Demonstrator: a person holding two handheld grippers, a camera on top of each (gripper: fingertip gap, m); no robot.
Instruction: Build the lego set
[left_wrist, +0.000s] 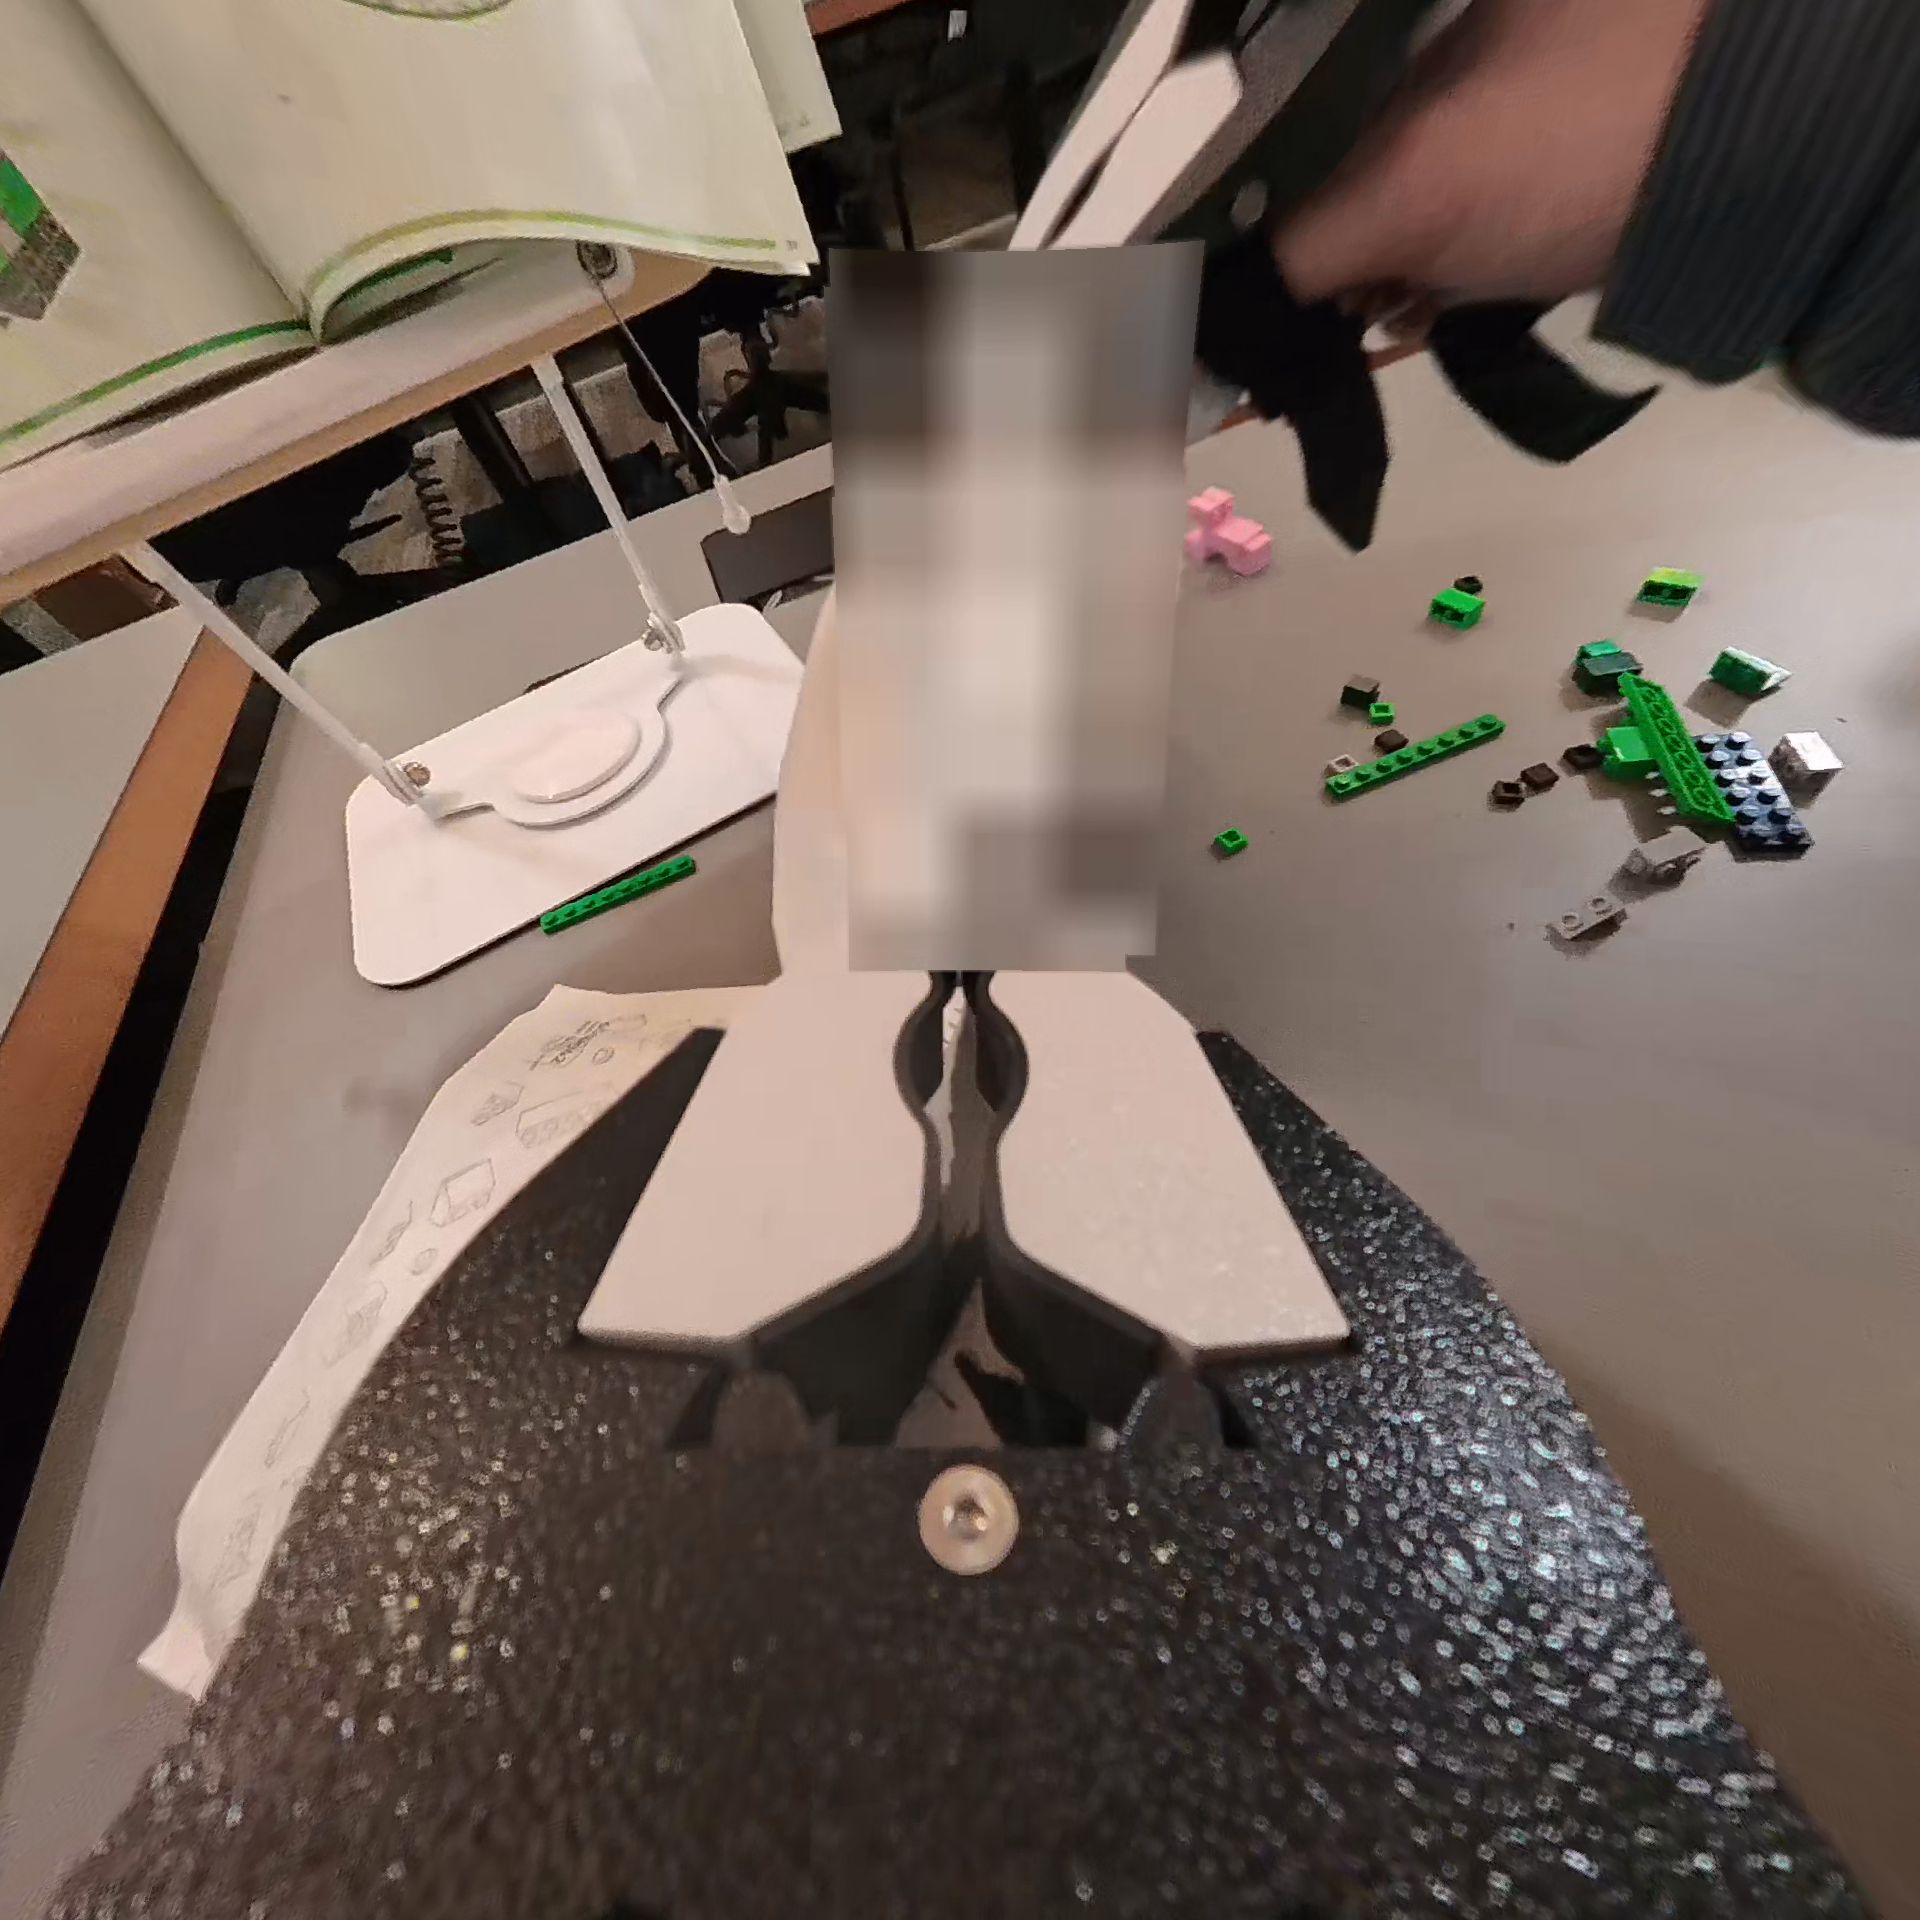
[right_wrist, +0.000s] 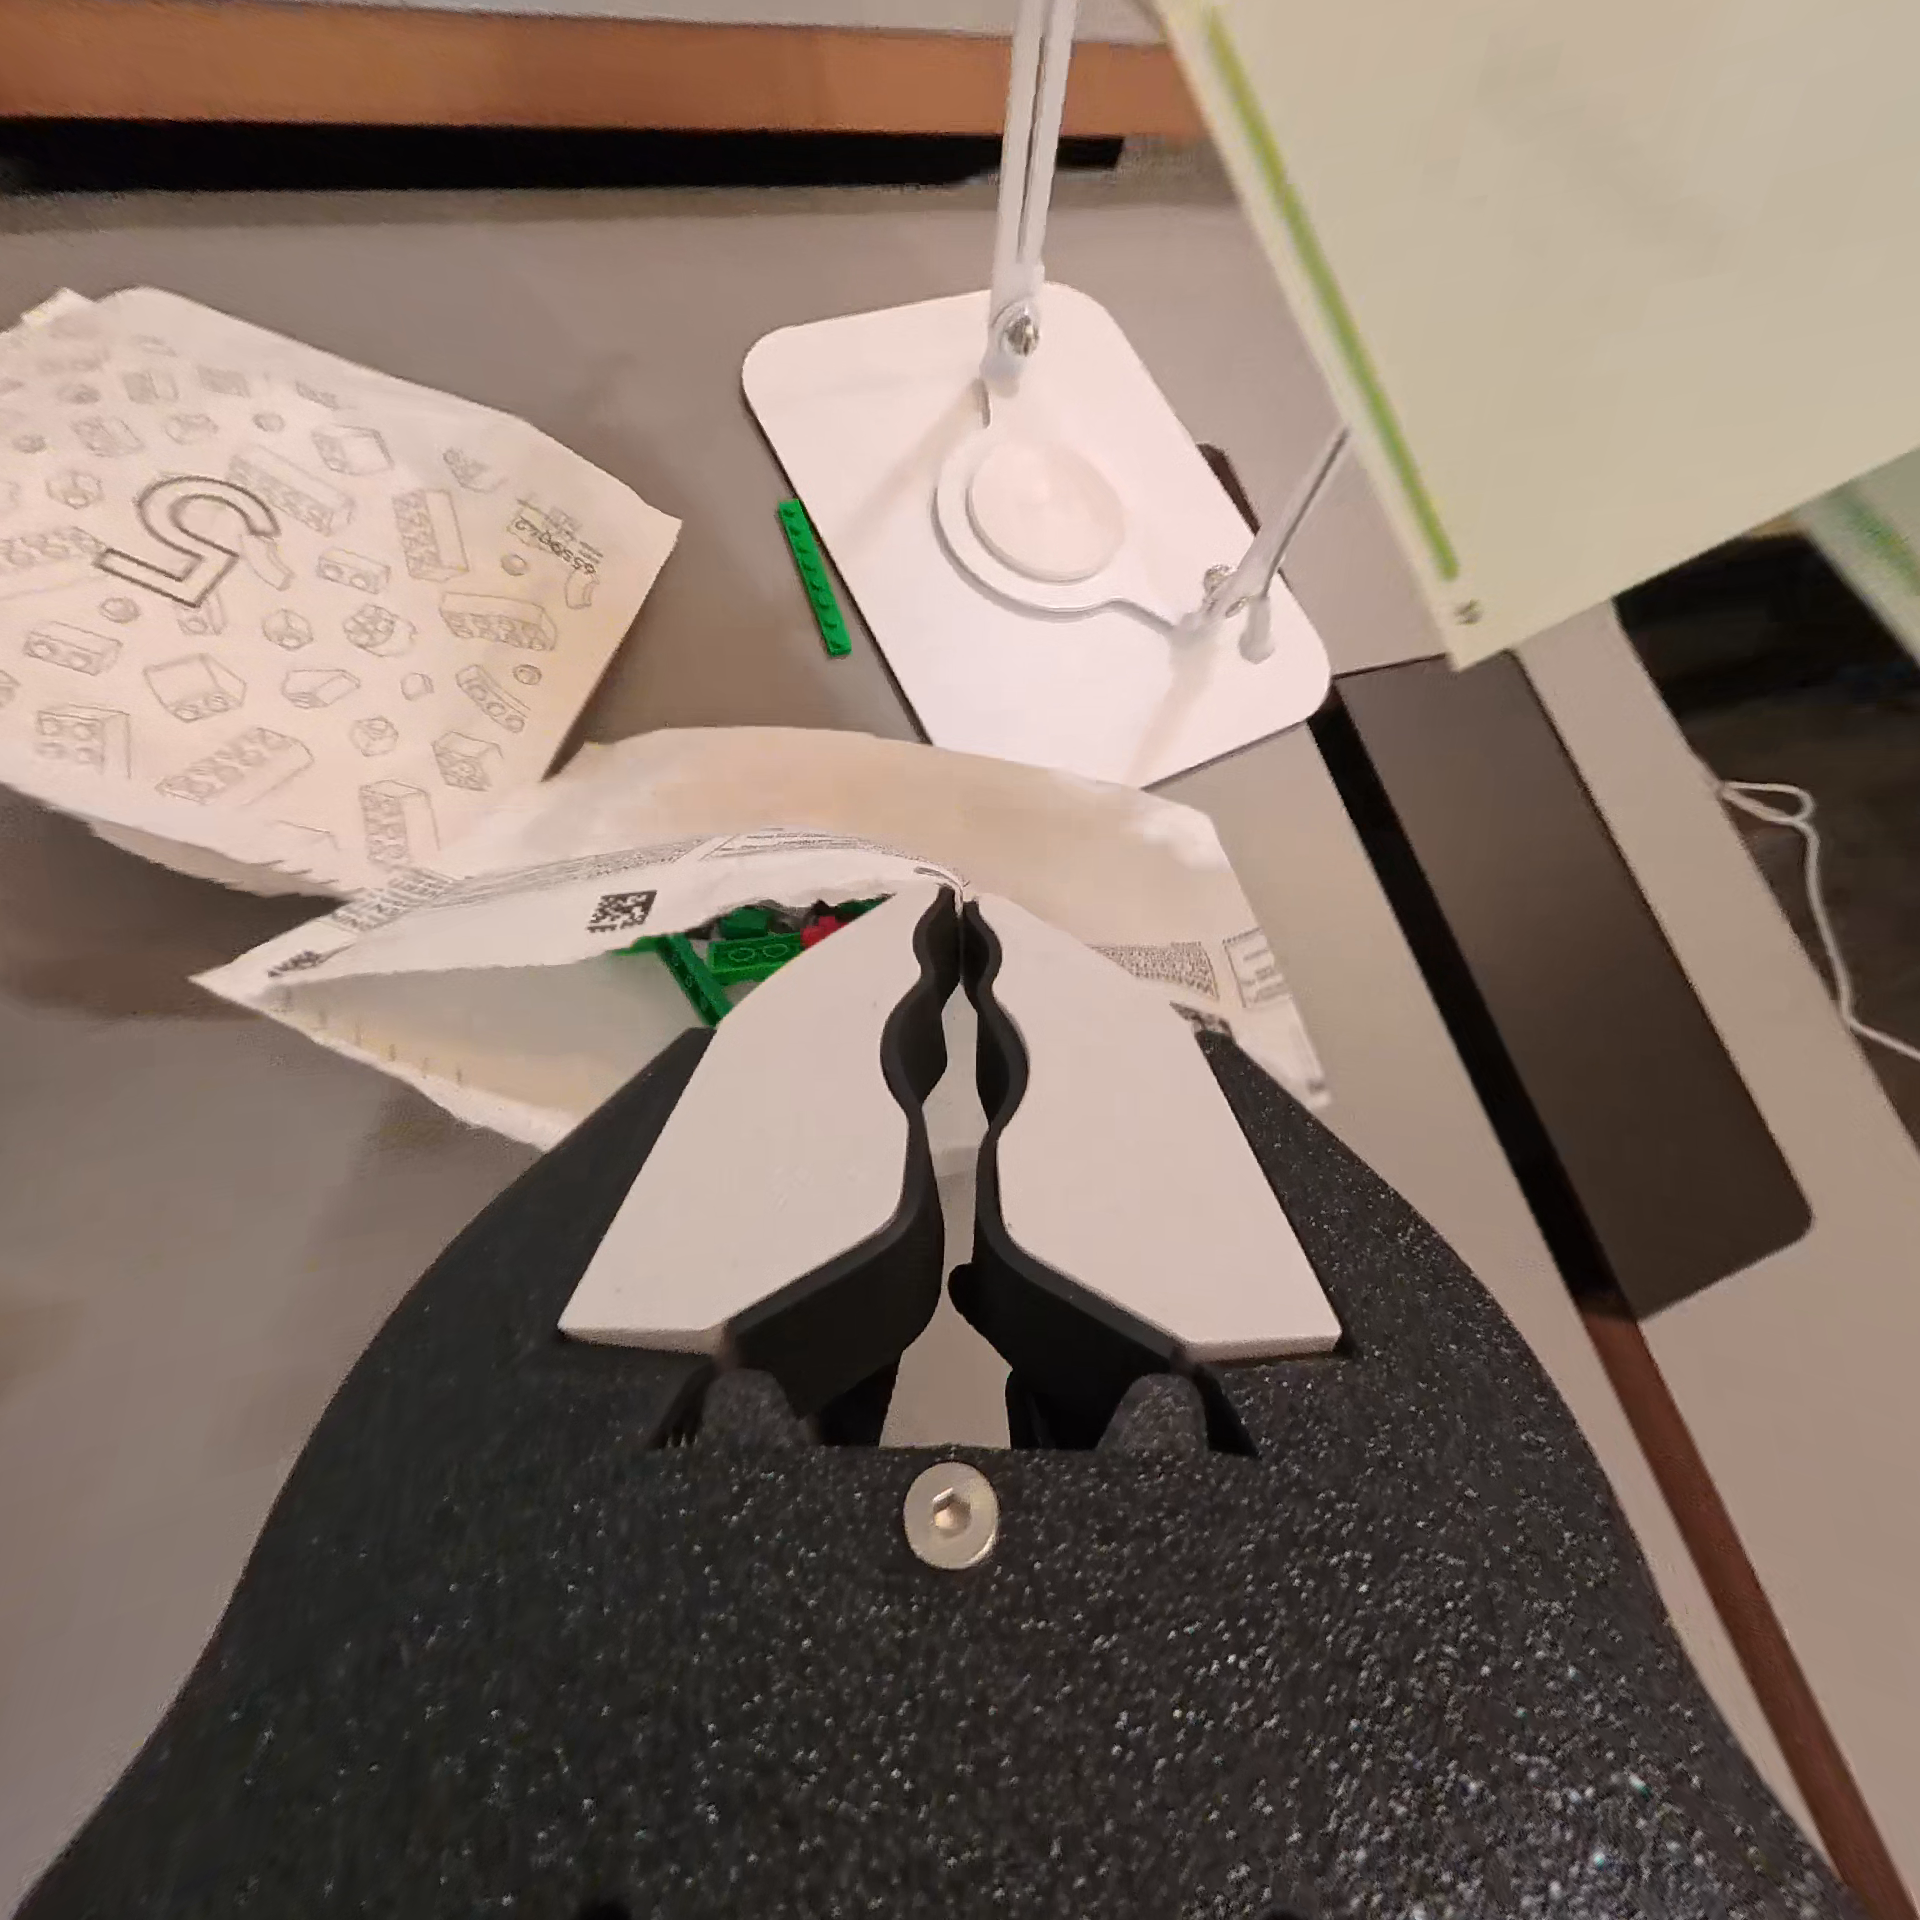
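On the grey table, the right tongs pinch shut on a torn paper bag of green bricks; the left tongs appear closed on paper, loose bricks nearby.
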